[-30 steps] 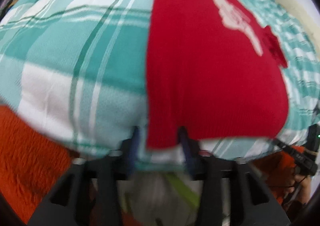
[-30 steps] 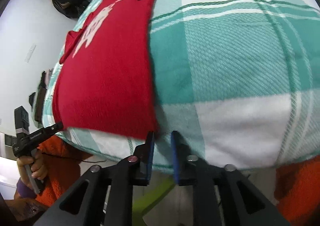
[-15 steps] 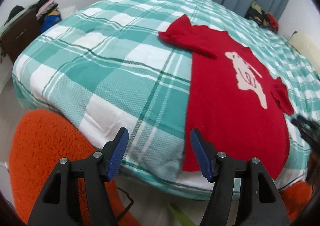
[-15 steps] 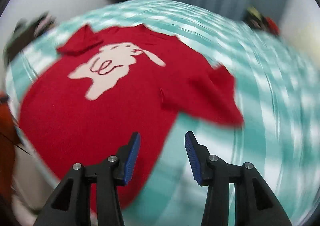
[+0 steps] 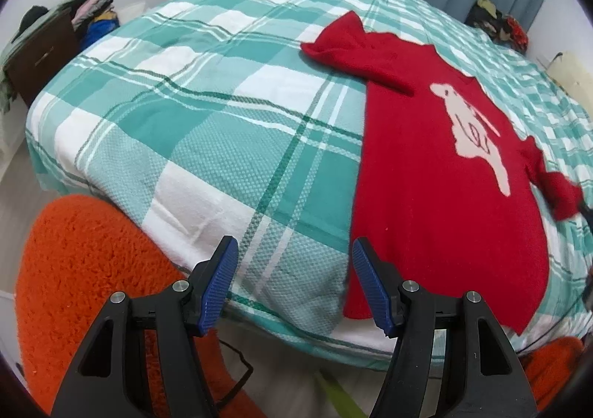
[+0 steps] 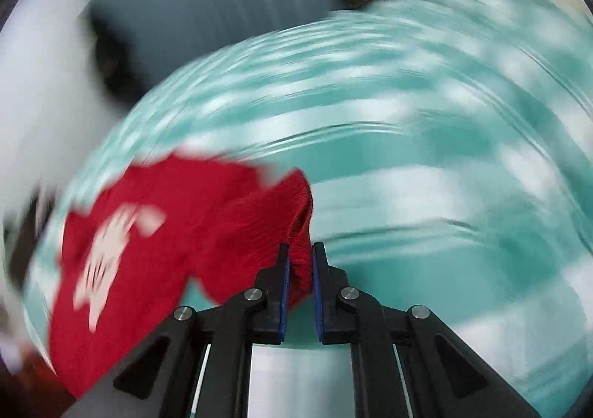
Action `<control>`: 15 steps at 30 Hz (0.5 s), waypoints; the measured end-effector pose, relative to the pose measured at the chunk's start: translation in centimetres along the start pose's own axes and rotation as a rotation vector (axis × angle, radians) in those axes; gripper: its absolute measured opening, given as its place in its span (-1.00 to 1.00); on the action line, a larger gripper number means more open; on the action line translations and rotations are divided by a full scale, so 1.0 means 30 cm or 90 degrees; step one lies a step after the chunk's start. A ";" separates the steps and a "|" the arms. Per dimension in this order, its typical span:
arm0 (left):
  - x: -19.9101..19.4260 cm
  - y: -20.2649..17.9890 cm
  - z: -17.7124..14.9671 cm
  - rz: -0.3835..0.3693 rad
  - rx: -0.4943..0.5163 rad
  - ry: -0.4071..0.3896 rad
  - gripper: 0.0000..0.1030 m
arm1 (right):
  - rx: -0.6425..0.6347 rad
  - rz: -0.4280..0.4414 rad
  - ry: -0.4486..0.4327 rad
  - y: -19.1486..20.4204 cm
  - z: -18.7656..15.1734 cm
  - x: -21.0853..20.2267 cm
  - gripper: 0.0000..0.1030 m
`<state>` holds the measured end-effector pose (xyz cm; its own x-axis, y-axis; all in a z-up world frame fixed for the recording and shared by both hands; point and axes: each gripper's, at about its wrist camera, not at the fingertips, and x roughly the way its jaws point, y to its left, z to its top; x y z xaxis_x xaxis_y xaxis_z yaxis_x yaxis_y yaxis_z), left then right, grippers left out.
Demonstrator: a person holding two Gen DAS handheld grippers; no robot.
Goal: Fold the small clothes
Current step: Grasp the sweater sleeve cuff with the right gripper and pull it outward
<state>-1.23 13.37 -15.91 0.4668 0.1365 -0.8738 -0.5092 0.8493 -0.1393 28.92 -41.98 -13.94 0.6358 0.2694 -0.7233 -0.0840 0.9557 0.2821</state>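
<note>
The left gripper [image 5: 292,284] stood apart over the bedspread [image 5: 192,121]. The right gripper [image 6: 299,277] had just closed, seemingly clamped on the red sweater [image 6: 155,244] sleeve at twelve o'clock.

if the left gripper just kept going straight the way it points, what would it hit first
Most likely the plaid bedspread near the bed's front edge. The left gripper is open and empty, angled down at bare cover; the red sweater's hem lies just beside its right finger, so depth leaves some doubt.

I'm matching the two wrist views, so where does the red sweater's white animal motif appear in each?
Left wrist: white animal motif, right of centre on the red sweater.
Right wrist: lower left, blurred.
Shared landmark: the teal plaid bedspread under it.
</note>
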 end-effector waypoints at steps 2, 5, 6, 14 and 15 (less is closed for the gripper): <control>0.017 -0.013 0.001 0.006 0.004 0.010 0.29 | 0.080 -0.023 -0.007 -0.198 -0.012 -0.034 -0.79; 0.029 -0.036 -0.001 0.019 0.017 0.015 0.29 | 0.156 -0.037 -0.009 -0.381 -0.053 -0.050 -0.79; 0.029 -0.042 -0.004 0.024 0.023 0.014 0.29 | 0.177 -0.032 -0.009 -0.421 -0.070 -0.045 -0.79; 0.031 -0.053 -0.020 0.052 0.046 0.020 0.29 | 0.189 -0.060 -0.045 -0.430 -0.090 -0.016 -0.81; 0.031 -0.053 -0.020 0.053 0.046 0.021 0.29 | 0.187 -0.061 -0.058 -0.427 -0.077 -0.035 -0.82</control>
<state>-0.42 11.84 -16.80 0.4006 0.1922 -0.8958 -0.4911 0.8705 -0.0328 27.57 -54.24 -18.25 0.6978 0.1552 -0.6993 0.1963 0.8975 0.3950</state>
